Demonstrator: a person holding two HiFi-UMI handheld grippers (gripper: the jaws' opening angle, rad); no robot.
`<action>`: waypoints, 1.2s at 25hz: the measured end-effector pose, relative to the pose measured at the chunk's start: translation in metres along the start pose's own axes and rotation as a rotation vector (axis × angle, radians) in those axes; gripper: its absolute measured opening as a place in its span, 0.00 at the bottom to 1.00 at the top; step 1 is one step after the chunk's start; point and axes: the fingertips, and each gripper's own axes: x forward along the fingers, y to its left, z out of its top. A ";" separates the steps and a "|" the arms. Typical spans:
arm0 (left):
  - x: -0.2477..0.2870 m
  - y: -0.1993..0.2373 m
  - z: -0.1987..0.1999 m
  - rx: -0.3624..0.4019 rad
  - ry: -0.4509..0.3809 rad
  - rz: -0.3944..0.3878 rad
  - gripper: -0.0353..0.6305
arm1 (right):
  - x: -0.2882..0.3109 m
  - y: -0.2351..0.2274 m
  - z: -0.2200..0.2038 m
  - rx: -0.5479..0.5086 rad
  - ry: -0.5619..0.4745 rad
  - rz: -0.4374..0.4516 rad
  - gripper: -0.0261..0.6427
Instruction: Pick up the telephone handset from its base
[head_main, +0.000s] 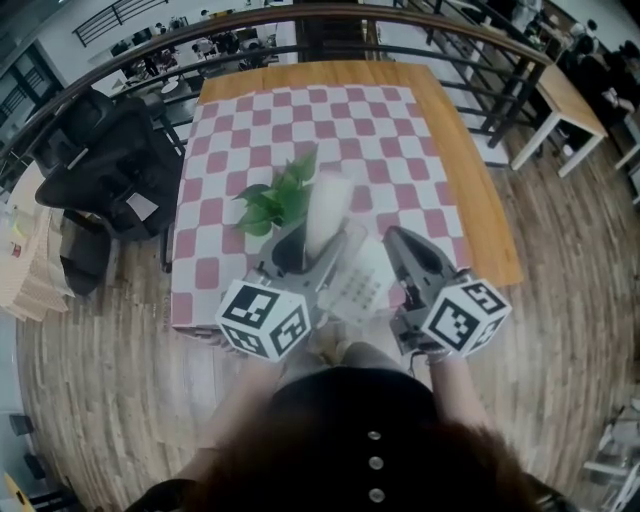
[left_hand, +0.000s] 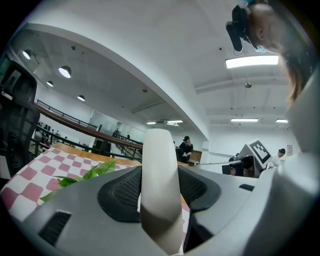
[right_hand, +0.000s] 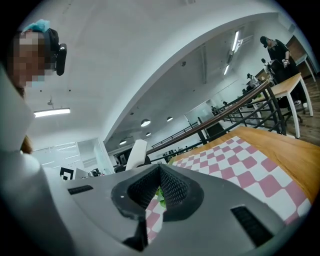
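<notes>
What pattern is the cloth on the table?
Pink-and-white checks; the cloth shows best in the head view.

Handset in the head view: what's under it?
The phone base with its keys, lying on the checked cloth. The left gripper, clamped on the handset, covers the handset's lower end.

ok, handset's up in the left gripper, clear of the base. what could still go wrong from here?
1. The left gripper clamps the handset across one narrow stretch, and most of its length stands above the pads. It could pivot or slip.
2. The plant stands right beside the handset in the head view. A sideways swing may snag the leaves.
3. The base sits near the table's front edge. No cord is visible, but a tug from one might drag it off.
</notes>
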 end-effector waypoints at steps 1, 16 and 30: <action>-0.002 -0.001 -0.001 -0.006 -0.004 0.002 0.39 | 0.000 0.000 -0.001 0.001 0.003 0.002 0.05; -0.021 -0.006 -0.016 -0.036 -0.016 -0.024 0.39 | -0.010 -0.003 -0.011 -0.017 -0.009 -0.023 0.06; -0.020 -0.007 -0.021 -0.043 0.001 -0.018 0.39 | -0.016 -0.014 -0.016 -0.005 -0.007 -0.057 0.05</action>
